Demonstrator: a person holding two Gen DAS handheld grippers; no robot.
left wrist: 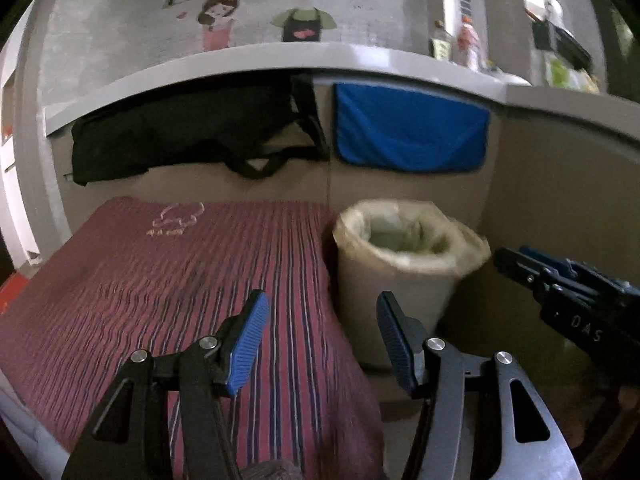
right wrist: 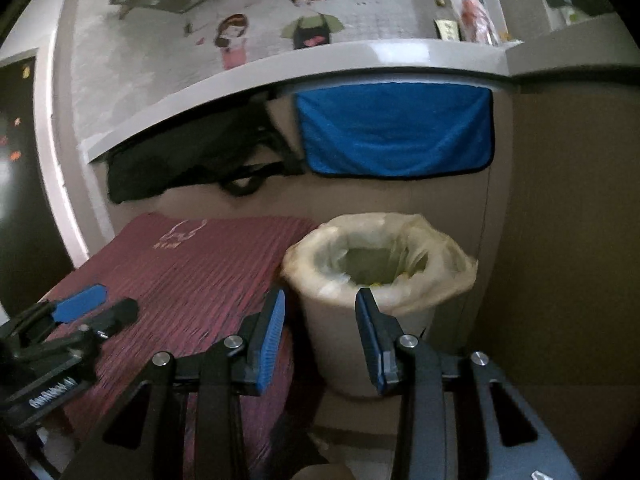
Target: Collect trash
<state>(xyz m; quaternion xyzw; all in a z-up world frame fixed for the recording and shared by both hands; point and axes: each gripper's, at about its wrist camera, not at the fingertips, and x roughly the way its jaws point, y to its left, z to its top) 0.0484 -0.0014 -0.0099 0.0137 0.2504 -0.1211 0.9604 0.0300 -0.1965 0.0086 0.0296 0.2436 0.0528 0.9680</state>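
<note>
A pale trash bin [left wrist: 400,296] lined with a crinkled clear plastic bag stands on the floor beside a red striped mat [left wrist: 180,280]. My left gripper [left wrist: 323,304] hovers over the mat's right edge, just left of the bin. Its blue pads stand wide apart with nothing between them. My right gripper [right wrist: 320,300] points at the bin [right wrist: 440,276] from close in front. Its jaws are parted and hold nothing. Each gripper shows in the other's view: the right gripper [left wrist: 516,258] at the right edge, the left gripper [right wrist: 106,308] low over the mat [right wrist: 192,272]. No loose trash shows.
A grey counter edge [left wrist: 280,60] overhangs the bin. Under it hang a blue cloth [left wrist: 408,132] and a black bag [left wrist: 180,136]. Brown cabinet panels [right wrist: 560,240] close off the back and right. Bottles [left wrist: 468,44] stand on the counter.
</note>
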